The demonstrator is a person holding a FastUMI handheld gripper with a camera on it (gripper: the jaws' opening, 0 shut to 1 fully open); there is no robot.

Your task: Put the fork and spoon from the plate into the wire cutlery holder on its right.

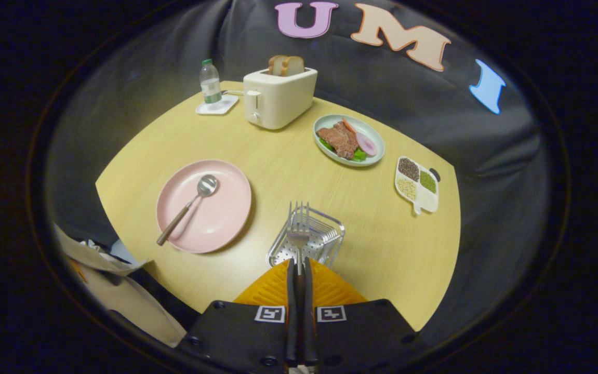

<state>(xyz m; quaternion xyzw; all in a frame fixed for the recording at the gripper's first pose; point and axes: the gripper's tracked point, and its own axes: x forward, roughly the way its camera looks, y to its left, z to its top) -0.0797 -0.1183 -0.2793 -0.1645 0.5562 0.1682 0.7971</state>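
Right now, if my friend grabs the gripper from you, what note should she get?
Gripper: shut on the fork, tines pointing forward, held just over the wire cutlery holder.
Spoon: lying on the pink plate, to the holder's left.
Done: fork lifted off the plate.
Left: let the fork go into the holder, then fetch the spoon and put it in too.

The table (278, 171) is lit evenly from above, while the surrounding cloth is left dim. Soft shadows are cast beside the pink plate (221, 218) and the toaster (278, 98). Straight edges are bent by strong fisheye distortion, and detail is softened towards the rim. The centre is rendered sharply.
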